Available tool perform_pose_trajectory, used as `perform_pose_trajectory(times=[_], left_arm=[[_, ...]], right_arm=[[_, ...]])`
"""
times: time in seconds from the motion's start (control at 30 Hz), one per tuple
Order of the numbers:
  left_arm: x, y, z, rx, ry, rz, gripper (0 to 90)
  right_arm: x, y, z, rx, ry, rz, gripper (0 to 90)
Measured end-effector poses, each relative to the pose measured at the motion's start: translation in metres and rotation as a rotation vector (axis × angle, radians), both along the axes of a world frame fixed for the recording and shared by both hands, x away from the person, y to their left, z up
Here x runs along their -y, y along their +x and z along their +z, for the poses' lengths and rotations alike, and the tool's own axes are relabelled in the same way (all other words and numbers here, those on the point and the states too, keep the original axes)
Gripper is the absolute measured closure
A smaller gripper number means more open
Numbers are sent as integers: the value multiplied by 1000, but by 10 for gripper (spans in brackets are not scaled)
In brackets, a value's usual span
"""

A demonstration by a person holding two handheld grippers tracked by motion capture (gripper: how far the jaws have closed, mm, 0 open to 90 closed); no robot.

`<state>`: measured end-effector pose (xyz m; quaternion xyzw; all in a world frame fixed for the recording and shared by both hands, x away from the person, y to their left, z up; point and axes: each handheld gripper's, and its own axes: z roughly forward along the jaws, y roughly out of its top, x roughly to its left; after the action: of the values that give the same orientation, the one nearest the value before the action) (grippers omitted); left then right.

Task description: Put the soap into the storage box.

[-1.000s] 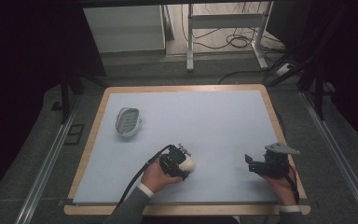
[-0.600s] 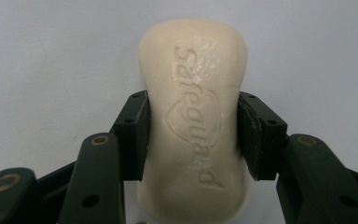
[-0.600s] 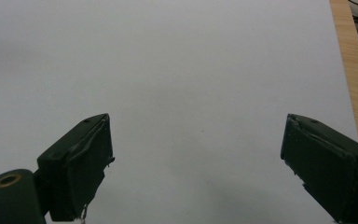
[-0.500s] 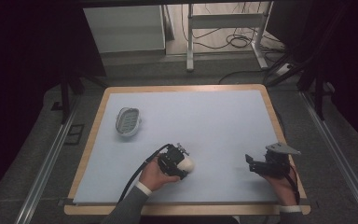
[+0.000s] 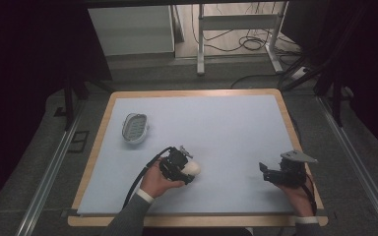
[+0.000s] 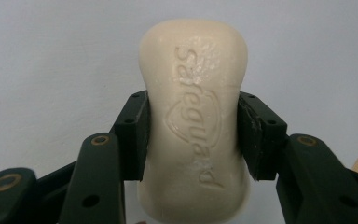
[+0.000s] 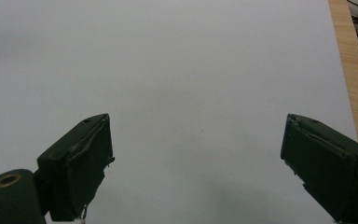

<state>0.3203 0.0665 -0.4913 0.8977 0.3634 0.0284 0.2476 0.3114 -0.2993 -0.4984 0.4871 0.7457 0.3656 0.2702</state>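
A cream soap bar [image 6: 196, 107] with embossed lettering sits between the black jaws of my left gripper [image 6: 193, 121], and both pads press on its narrow waist. From above, that left gripper [image 5: 189, 169] holds the soap bar [image 5: 194, 168] low over the pale blue mat, near the front and left of centre. My right gripper [image 5: 264, 171] rests at the front right, pointing left. Its jaws stand wide open in the right gripper view [image 7: 196, 158], with bare mat between them.
A small oval soap dish [image 5: 135, 129] with a ribbed insert lies on the left part of the mat [image 5: 216, 123]. A wooden rim [image 5: 285, 118] frames the table. Beyond the far edge are cables and metal stand legs [image 5: 201, 44] on the floor.
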Motion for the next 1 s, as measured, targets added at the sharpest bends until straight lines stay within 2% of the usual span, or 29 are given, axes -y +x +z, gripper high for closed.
perform_pose_trajectory(times=[0.43, 0.73, 1.0], left_arm=[[-7, 4, 6, -5, -10, 8, 494], [-19, 12, 8, -10, -30, 36, 494], [-30, 17, 14, -3, -29, 59, 494]], right_arm=[[1, 0, 0, 1, 1, -2, 90], [2, 1, -1, -1, 3, -1, 90], [2, 1, -1, -2, 1, -2, 90]])
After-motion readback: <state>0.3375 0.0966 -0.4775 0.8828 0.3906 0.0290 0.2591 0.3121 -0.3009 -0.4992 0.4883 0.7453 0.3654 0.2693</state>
